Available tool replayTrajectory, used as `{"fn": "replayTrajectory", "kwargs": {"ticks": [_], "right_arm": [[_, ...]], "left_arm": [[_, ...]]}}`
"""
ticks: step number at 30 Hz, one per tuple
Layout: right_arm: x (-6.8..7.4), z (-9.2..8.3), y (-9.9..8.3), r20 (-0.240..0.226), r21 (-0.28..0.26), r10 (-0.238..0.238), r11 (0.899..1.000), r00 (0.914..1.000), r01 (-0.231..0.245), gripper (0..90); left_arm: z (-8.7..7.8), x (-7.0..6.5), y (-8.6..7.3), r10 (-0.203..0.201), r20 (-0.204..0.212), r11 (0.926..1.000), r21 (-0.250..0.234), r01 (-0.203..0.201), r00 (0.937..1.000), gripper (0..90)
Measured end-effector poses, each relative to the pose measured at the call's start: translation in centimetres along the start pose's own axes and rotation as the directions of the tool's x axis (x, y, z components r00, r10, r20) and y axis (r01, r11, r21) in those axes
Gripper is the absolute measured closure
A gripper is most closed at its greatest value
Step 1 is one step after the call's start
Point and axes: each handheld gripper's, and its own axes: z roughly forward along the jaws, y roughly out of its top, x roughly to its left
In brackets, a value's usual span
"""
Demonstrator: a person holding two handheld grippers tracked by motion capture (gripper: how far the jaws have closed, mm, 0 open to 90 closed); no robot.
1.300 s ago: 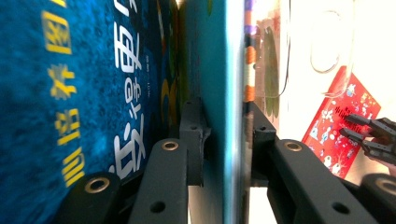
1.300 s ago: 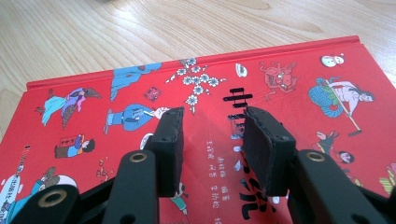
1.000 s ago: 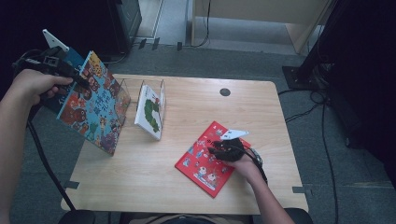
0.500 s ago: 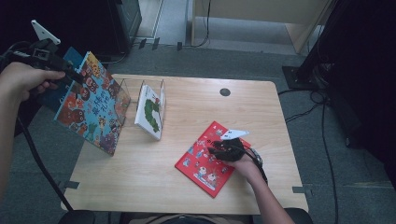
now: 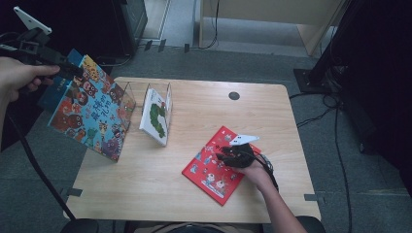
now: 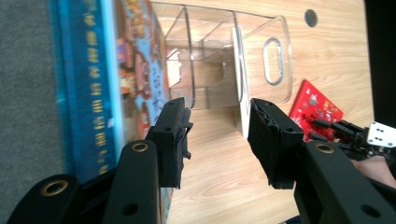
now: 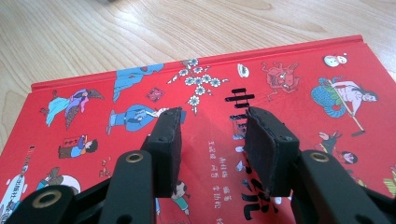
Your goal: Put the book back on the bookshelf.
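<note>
A large colourful picture book [image 5: 92,114] leans against the left side of a clear plastic rack [image 5: 130,93]. My left gripper [image 5: 73,70] hovers at the book's top corner. Its jaws have just been opening and nothing is between them. In the left gripper view that gripper [image 6: 217,112] is open, with the book [image 6: 135,70] left of its left jaw and the rack [image 6: 275,60] ahead. A white caterpillar book [image 5: 155,116] stands in the rack. My right gripper [image 5: 226,156] rests open on a red book [image 5: 209,170] lying flat, and the cover [image 7: 289,79] lies under its gripper [image 7: 212,123].
The wooden table [image 5: 160,199] has a small dark cable hole [image 5: 234,95] near its far edge. Grey carpet surrounds it. A dark cabinet [image 5: 126,19] stands beyond the far left corner, and cables [image 5: 335,121] run on the floor at the right.
My left hand has risen and drawn back to the left, and its jaws have opened off the colourful book, which stays leaning on the rack. The right gripper has not moved.
</note>
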Motion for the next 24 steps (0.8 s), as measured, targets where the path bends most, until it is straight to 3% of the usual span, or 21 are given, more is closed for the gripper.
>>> {"fn": "replayTrajectory", "kwargs": {"ticks": [6, 12, 21, 24], "right_arm": [[-0.2, 0.1, 0.1, 0.009, -0.011, 0.01, 1.0, 0.9999, -0.01, 56.6], [-0.3, 0.4, 0.5, 0.006, 0.005, 0.009, 1.0, 0.9999, -0.009, 55.5], [-0.7, 0.5, 1.4, 0.02, -0.013, 0.019, 1.0, 0.9996, -0.019, 57.4], [-0.9, 0.4, 1.8, 0.013, -0.013, 0.037, 0.999, 0.9992, -0.037, 57.6]], "left_arm": [[0.5, -1.1, -0.4, 0.021, 0.006, 0.9997, -0.012, -0.021, 0.9998, 53.0], [1.3, -2.5, -1.2, 0.077, 0.027, 0.9967, -0.029, -0.076, 0.9967, 49.7], [3.2, -4.5, -2.9, 0.147, 0.056, 0.9891, -0.02, -0.146, 0.9876, 47.8], [3.9, -5.1, -3.4, 0.184, 0.037, 0.9827, -0.029, -0.183, 0.9823, 46.7]]}}
